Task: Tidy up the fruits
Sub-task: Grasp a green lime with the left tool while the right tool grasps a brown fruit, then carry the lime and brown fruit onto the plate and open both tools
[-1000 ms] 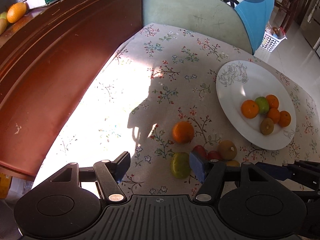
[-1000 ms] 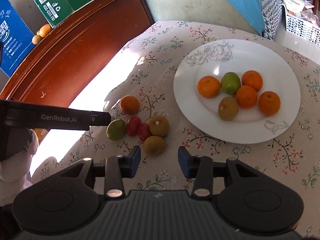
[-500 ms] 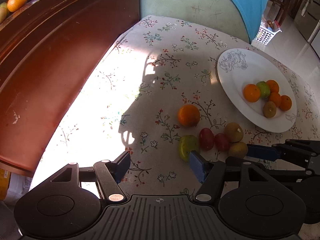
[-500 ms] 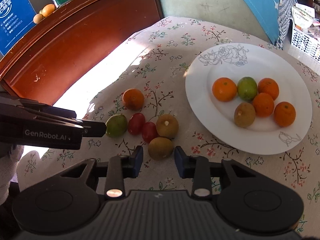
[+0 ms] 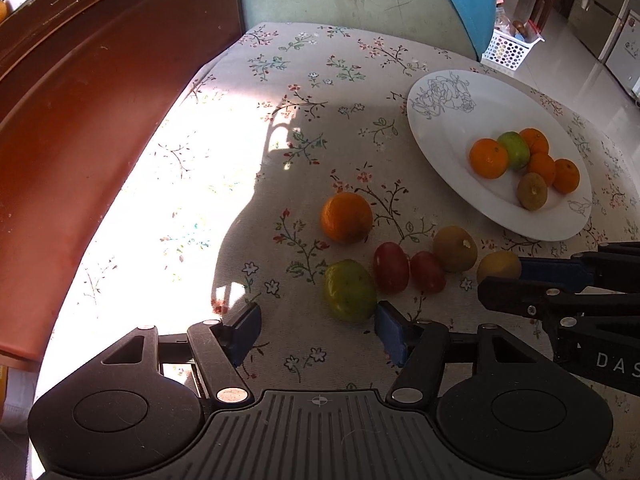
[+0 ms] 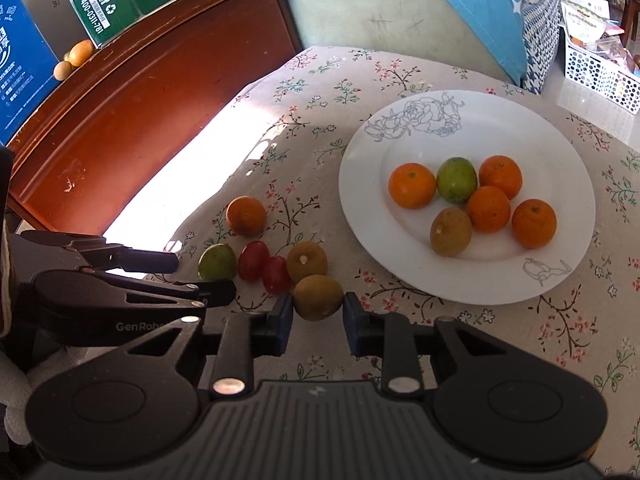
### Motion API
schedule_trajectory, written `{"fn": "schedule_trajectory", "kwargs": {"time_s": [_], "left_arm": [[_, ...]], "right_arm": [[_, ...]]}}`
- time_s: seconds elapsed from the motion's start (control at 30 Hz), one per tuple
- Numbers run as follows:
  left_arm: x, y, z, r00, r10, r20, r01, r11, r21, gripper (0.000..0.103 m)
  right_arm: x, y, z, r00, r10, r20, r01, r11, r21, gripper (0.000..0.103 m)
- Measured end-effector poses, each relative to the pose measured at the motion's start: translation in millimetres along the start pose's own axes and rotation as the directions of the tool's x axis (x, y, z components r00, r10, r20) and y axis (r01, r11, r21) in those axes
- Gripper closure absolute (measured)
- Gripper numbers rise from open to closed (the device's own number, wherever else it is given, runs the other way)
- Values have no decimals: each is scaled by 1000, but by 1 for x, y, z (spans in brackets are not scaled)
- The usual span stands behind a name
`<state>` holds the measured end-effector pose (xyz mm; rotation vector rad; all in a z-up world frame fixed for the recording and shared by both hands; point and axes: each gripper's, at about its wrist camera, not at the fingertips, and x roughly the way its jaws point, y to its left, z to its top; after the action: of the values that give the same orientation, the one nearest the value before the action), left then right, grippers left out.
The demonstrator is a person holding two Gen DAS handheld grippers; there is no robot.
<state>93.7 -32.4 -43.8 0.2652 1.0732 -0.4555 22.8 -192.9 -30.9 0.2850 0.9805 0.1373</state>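
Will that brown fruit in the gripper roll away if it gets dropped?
Probably. The brown fruit looks round, so it would likely roll across the flat tablecloth. Its dull skin seems unlikely to slip from the right gripper shut on it.

six fruits (image 6: 472, 200) on plate (image 6: 560, 148); six more (image 6: 276, 256) left on tablecloth (image 6: 520, 332)
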Motion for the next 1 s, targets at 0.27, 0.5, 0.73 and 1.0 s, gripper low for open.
{"fn": "schedule_trajectory", "kwargs": {"time_s": [0.27,0.5,0.73,1.0], "left_arm": [[2,-2,2,999,-24,29,24,1000,12,43],[0,-3,3,998,-21,53,20,1000,11,71],[-2,-2,2,999,-10,47,11,1000,-13,77],[-27,0,12,994,-48,96,53,997,-49,77]], "right_arm": [[0,-1,0,1000,3,-3,-3,1000,10,76],[1,-1,-1,1000,5,-11,-5,1000,14,76],[0,-1,0,1000,17,-13,-17,1000,19,76],[-19,-4,12,997,50,52,-52,998,31,76]]}}
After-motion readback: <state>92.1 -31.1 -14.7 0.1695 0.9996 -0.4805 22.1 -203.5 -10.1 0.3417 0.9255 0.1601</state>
